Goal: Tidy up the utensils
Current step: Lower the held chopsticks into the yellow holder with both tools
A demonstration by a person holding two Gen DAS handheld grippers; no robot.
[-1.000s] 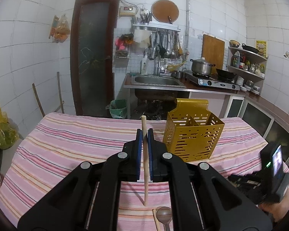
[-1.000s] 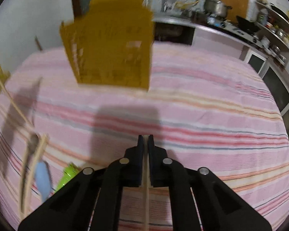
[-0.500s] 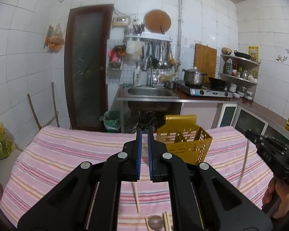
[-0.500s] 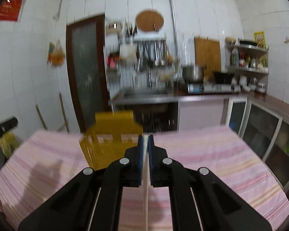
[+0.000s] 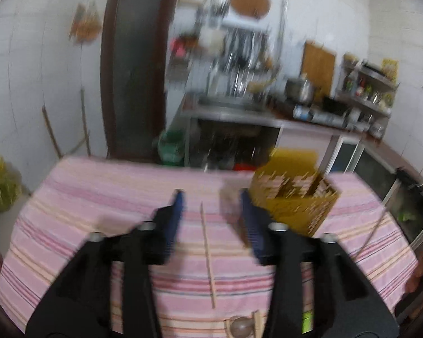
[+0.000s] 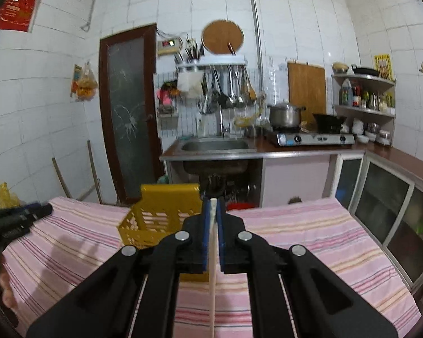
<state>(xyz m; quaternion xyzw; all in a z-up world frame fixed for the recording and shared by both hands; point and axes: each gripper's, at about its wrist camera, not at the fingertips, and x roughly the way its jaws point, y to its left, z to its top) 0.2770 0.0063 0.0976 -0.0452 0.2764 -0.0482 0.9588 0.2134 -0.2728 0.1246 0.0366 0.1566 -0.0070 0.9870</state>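
My left gripper [image 5: 211,197] is over the striped tablecloth [image 5: 98,197], its jaws opening and nothing pressed between them. A wooden chopstick [image 5: 207,253] lies flat on the cloth, seen through the gap. The yellow perforated utensil caddy [image 5: 293,197] stands just to the right of the left gripper's right finger. My right gripper [image 6: 213,201] is shut on a pale chopstick [image 6: 212,267] that runs down between its pads. Behind it stands the caddy [image 6: 160,217], slightly to the left. The left gripper [image 6: 14,219] shows at that view's left edge.
A spoon [image 5: 241,326] and more chopsticks lie at the near edge of the cloth, with something green [image 5: 306,318] beside them. Beyond the table are a sink counter [image 6: 217,152], a stove with a pot [image 6: 286,114] and cabinets [image 6: 380,197] on the right.
The left gripper's upright chopstick left its jaws, which now stand wide apart. The right gripper rose and tipped up from facing the cloth to facing the kitchen, chopstick still in it.
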